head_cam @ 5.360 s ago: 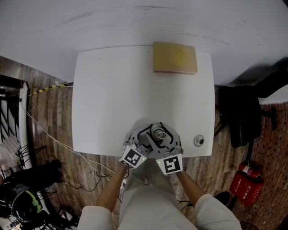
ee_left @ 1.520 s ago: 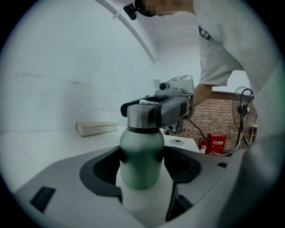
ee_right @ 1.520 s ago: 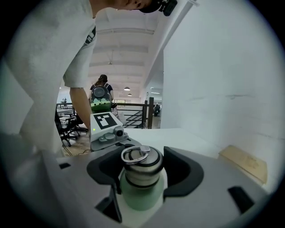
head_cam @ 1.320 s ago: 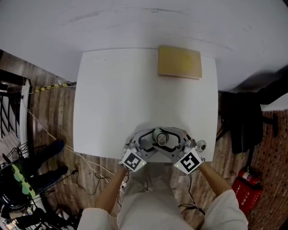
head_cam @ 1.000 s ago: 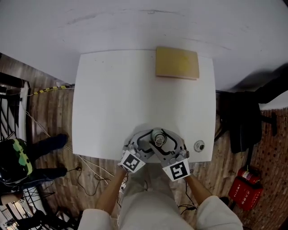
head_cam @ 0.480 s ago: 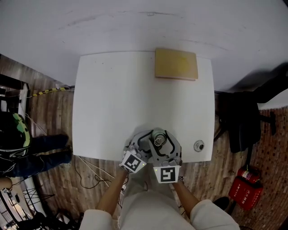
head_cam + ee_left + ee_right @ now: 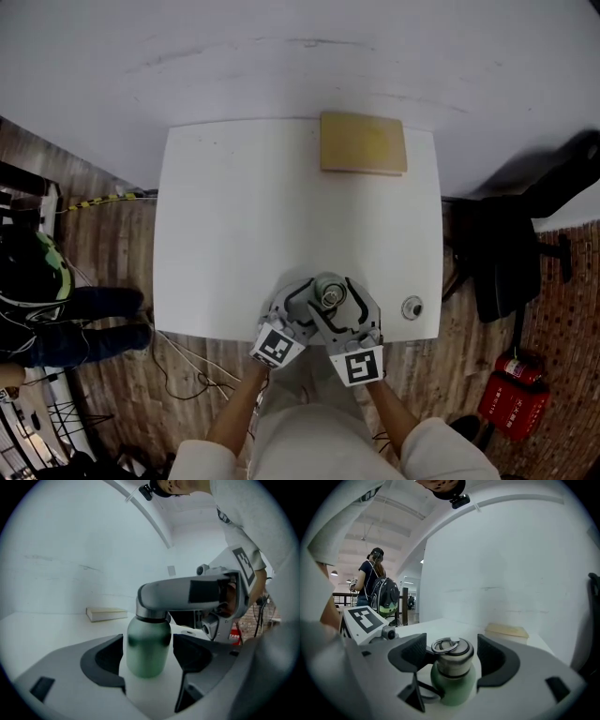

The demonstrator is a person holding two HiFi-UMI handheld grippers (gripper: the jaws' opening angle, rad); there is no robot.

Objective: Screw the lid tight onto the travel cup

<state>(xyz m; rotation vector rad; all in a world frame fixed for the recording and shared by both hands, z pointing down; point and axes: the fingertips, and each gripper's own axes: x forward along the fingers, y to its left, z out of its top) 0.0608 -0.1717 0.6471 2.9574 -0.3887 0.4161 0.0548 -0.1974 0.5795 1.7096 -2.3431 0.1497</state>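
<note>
Green brushed-metal travel cup stood at the white table's near edge, clamped by my left gripper. My right gripper's jaws were opening, clear of the ringed steel lid between them; regripping squarely should tighten best.

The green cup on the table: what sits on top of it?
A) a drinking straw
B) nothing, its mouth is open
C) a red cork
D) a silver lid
D: the right gripper view shows a silver lid sitting on the neck of the green cup.
</note>
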